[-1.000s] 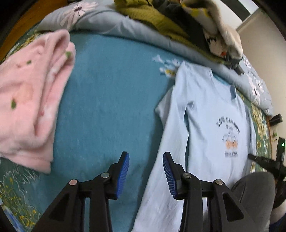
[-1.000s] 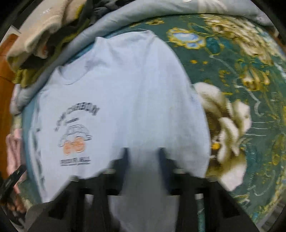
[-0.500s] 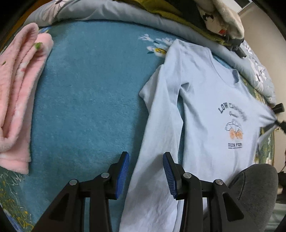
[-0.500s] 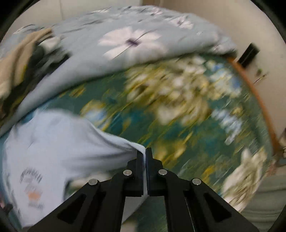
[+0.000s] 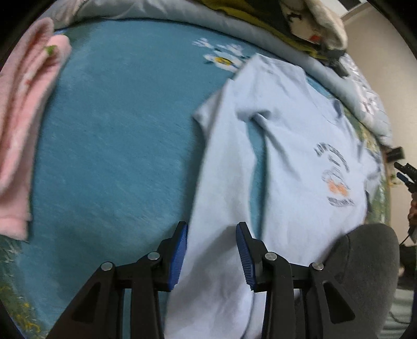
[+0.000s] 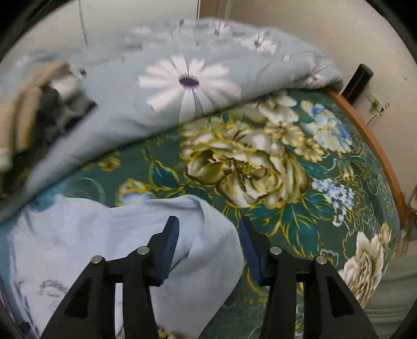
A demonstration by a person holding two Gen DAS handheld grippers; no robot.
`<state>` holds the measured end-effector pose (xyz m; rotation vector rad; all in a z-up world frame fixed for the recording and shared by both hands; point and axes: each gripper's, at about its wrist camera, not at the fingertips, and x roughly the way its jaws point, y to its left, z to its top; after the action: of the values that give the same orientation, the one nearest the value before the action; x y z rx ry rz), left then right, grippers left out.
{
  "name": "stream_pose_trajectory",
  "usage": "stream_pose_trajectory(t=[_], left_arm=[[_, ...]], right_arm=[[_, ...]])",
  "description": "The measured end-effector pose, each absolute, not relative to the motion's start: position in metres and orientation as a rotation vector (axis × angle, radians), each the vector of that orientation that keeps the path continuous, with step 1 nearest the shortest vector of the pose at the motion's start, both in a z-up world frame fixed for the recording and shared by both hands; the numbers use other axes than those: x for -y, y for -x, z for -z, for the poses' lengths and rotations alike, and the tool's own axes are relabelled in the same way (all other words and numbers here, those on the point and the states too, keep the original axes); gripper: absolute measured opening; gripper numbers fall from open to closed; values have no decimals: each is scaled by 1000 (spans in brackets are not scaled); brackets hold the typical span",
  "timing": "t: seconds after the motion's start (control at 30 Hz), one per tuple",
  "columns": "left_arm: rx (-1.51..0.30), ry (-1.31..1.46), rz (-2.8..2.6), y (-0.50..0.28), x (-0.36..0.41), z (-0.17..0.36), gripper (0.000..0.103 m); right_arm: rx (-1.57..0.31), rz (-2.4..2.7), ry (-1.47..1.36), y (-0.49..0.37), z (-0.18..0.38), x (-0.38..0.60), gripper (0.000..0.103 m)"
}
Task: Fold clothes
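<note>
Light-blue long-sleeved shirt (image 5: 294, 167) is lying face up on the bed, its printed chest graphic showing, part on a teal blanket (image 5: 117, 146) and part on a green floral bedspread (image 6: 299, 182). One sleeve is running down along the shirt's side toward the left gripper (image 5: 211, 253), whose blue-padded fingers (image 5: 179, 253) are standing released, spread apart on either side of the sleeve fabric without pinching it. In the right wrist view, the other sleeve is lying folded in over the shirt body, its rumpled end sitting between the fingers of the right gripper (image 6: 209, 247); those fingers are also standing wide apart, gripping nothing. A folded pink fleece garment (image 5: 24, 125) is resting on the teal blanket, well apart from the shirt. A pale-blue daisy-print quilt (image 6: 187, 86) is bunching along the far side of the bed, with a heap of other clothes (image 5: 307, 23) piled on it. A grey-clad knee (image 5: 370, 271) is showing beside the left gripper.
</note>
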<state>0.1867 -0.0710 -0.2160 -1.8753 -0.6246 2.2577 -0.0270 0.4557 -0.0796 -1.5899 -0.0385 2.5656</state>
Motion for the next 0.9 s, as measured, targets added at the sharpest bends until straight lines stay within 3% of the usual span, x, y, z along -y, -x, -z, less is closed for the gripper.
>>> stream_pose_trajectory(t=[0.07,0.17,0.27,0.63,0.67,0.73,0.77,0.8,0.9], left_arm=[[650,1833,-2230,-189,70,212,11],[687,1769,-2188,-193,67,207,3],[736,1679,-2245,-184,86,190,3],[779,1538,-2639,-136,180,145,5],[781,1544,-2645,-137,182,146,8],[784,1555,-2656,-139,187,148,33],[786,1561,-2662,-140,189,149,58],[783,1542,-2663,-146,191,147,67],[662,1483,-2638,-163,171,144,70]], right_arm=[[30,-2580,1583,3,68,-455,49],[32,-2584,1596,-26,58,-448,49],[36,-2598,1597,-51,47,-437,49],[-241,-2643,1621,-71,22,-393,49],[-235,-2659,1647,-71,24,-380,49],[-181,-2694,1679,-72,27,-356,49],[-151,-2710,1693,-72,28,-344,49],[-125,-2730,1706,-73,29,-332,49],[-74,-2786,1737,-78,31,-303,49]])
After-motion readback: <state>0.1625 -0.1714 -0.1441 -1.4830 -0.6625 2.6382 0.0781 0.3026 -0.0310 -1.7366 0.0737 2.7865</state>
